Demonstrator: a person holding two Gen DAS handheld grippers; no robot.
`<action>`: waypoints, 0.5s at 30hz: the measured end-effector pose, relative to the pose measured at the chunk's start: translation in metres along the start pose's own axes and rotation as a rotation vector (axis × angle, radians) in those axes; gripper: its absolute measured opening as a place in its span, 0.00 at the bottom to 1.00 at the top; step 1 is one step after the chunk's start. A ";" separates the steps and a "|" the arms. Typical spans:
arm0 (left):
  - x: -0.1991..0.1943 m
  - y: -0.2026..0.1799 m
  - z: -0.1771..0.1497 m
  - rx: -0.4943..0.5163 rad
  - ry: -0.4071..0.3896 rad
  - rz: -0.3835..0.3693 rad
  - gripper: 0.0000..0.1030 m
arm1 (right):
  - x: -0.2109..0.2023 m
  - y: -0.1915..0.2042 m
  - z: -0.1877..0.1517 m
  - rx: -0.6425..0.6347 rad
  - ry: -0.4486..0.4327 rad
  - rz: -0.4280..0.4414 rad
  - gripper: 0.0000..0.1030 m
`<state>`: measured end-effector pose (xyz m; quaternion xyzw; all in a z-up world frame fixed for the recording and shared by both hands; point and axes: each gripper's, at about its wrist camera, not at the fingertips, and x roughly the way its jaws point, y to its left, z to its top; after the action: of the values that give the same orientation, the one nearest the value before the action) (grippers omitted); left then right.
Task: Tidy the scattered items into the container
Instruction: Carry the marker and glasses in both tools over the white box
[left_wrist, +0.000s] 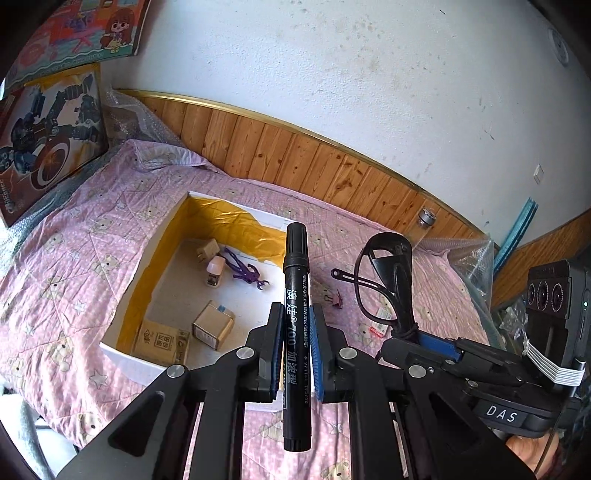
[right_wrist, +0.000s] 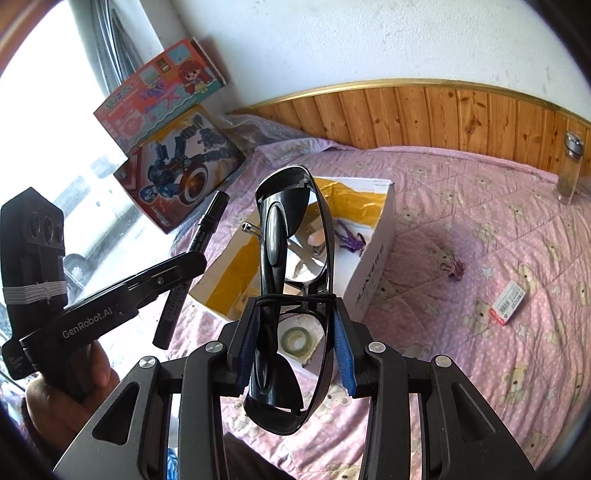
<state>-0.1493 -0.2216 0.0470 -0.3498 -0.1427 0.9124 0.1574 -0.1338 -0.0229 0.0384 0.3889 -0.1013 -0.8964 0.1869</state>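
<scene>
My left gripper (left_wrist: 297, 325) is shut on a black marker pen (left_wrist: 295, 295) that stands upright, held above the near right corner of the white box (left_wrist: 125, 291). Black glasses (right_wrist: 291, 266) sit clamped in my right gripper (right_wrist: 295, 332), which is shut on them above the near edge of the white box (right_wrist: 369, 280). In the left wrist view the glasses (left_wrist: 388, 273) hover to the right of the marker. Inside the box lie a purple figure (left_wrist: 245, 271), a charger plug (left_wrist: 207, 251), small cartons (left_wrist: 212, 325) and a tape roll (right_wrist: 295, 338). A purple clip (right_wrist: 456, 267) and an eraser (right_wrist: 509, 297) lie on the pink quilt.
A glass jar (right_wrist: 570, 166) stands by the wooden wall panel (right_wrist: 443, 110). Two toy boxes (right_wrist: 177, 162) lean at the far left near a window. Bubble wrap (left_wrist: 469, 266) lies at the bed's right edge. A hand (right_wrist: 66, 398) holds the left gripper.
</scene>
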 end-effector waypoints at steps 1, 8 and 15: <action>-0.001 0.005 0.002 -0.004 -0.003 0.005 0.14 | 0.003 0.002 0.003 -0.005 0.002 0.001 0.38; 0.005 0.036 0.015 -0.036 0.000 0.032 0.14 | 0.031 0.010 0.020 -0.026 0.031 -0.003 0.38; 0.029 0.064 0.030 -0.049 0.042 0.067 0.14 | 0.068 0.014 0.036 -0.056 0.077 -0.035 0.38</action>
<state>-0.2023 -0.2725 0.0274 -0.3771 -0.1497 0.9059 0.1209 -0.1993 -0.0623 0.0231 0.4197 -0.0621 -0.8863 0.1857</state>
